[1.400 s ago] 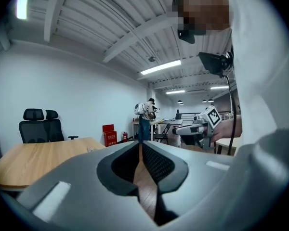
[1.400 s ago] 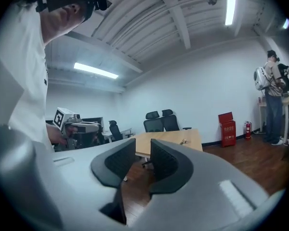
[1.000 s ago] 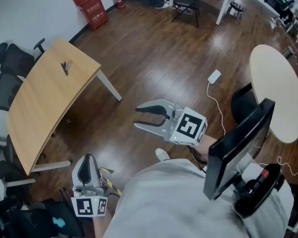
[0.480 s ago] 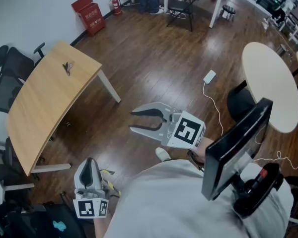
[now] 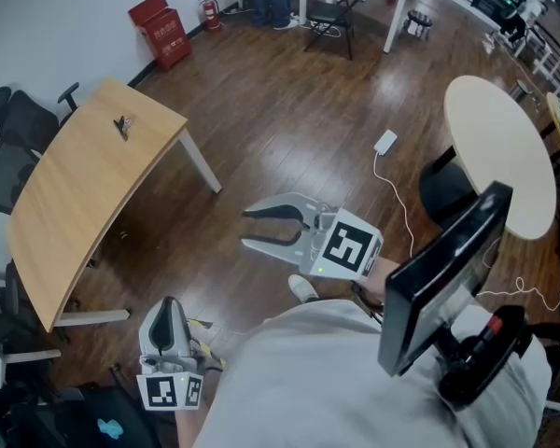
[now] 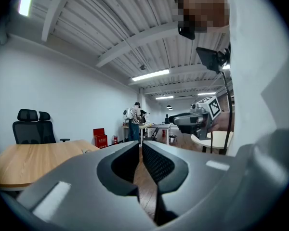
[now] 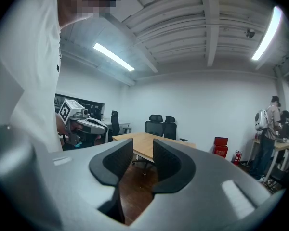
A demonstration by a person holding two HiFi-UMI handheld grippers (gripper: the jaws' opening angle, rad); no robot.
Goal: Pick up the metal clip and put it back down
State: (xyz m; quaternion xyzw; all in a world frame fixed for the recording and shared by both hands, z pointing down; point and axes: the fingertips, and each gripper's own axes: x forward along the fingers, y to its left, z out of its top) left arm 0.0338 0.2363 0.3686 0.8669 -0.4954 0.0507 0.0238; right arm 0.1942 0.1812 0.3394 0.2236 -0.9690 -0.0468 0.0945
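The small metal clip (image 5: 123, 124) lies on the far end of the light wooden table (image 5: 75, 203) at the left of the head view. My right gripper (image 5: 245, 229) hovers over the wooden floor, well to the right of the table and far from the clip. It points left, and its jaws are closing with nothing between them (image 7: 143, 148). My left gripper (image 5: 166, 304) is held low, close to the person's body, with its jaws together and nothing in them (image 6: 140, 150). Neither gripper touches the clip.
Black office chairs (image 5: 19, 129) stand behind the table. A red box (image 5: 159, 28) sits by the wall. A round white table (image 5: 499, 157) and a dark monitor (image 5: 439, 278) are at the right. A white adapter with its cable (image 5: 385, 142) lies on the floor. A person (image 6: 133, 124) stands at a far desk.
The right gripper has drifted a little left and lower in the head view, and its jaws have narrowed slightly. The left gripper has stayed put.
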